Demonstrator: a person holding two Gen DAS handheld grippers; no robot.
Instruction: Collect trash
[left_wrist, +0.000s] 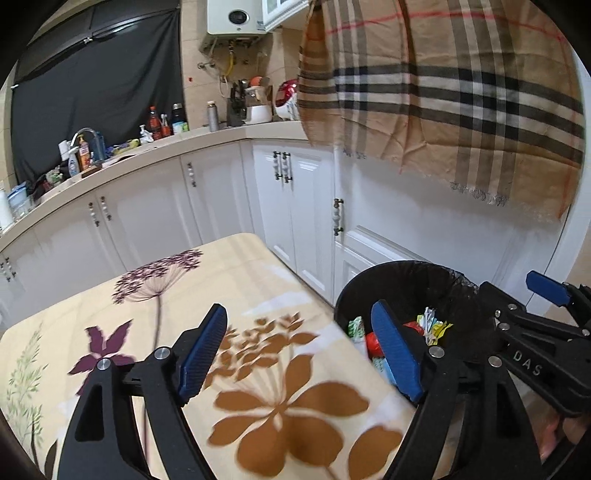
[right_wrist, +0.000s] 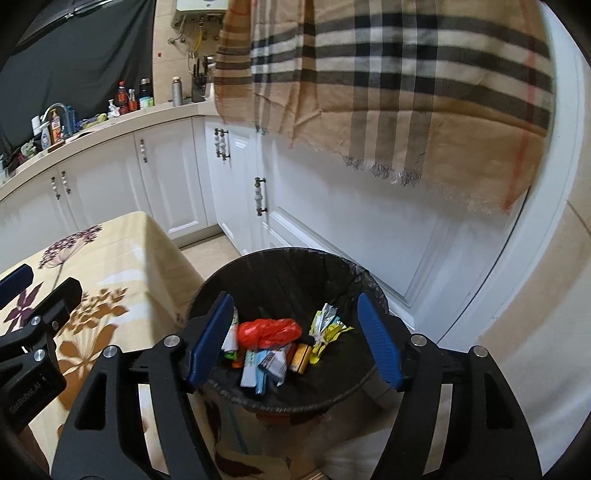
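Both grippers hang released and empty: the left gripper (left_wrist: 306, 354) over the floral tablecloth (left_wrist: 258, 406), the right gripper (right_wrist: 295, 339) above the black trash bin (right_wrist: 280, 266), wrappers (right_wrist: 269, 347) at its six o'clock.

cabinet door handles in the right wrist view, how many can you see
5. Two paired on the left lower doors, one further right, a pair at the corner counted as one, and one nearest the black trash bin. The plaid cloth may hide more.

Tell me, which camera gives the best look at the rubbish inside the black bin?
The right wrist view: it looks down into the bin, showing the red bag and wrappers. In the left wrist view a gripper finger hides most of that rubbish.
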